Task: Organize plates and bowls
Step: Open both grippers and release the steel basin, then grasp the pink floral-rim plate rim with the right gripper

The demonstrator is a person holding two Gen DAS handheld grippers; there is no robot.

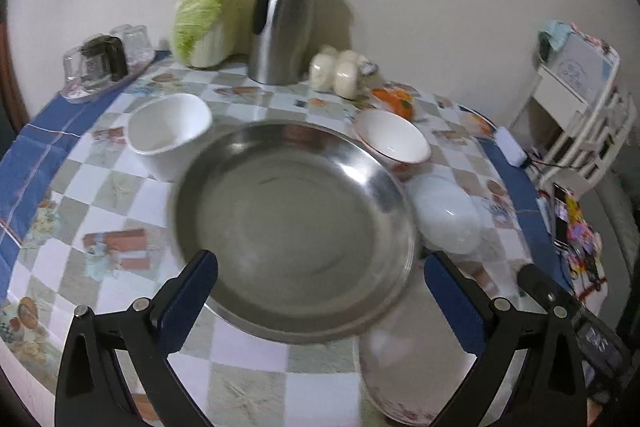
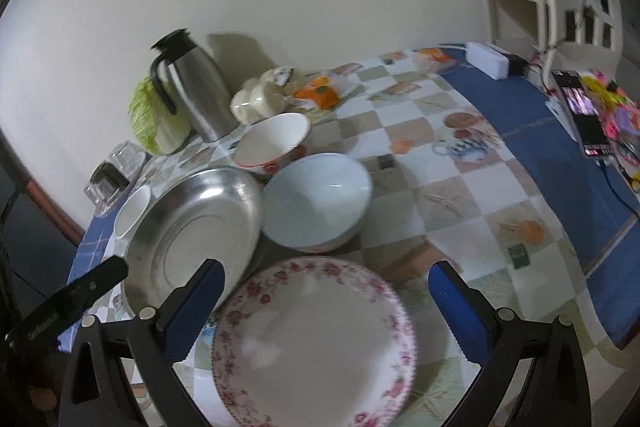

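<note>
Both tongs released: L gripper (image 1: pixel 320 291) over steel plate (image 1: pixel 292 227), R gripper (image 2: pixel 326 301) over floral plate (image 2: pixel 316 343).

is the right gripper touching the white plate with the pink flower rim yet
Apart. In the right wrist view the open right gripper straddles the pink-flowered white plate, blue fingers clear of its rim on both sides.
</note>
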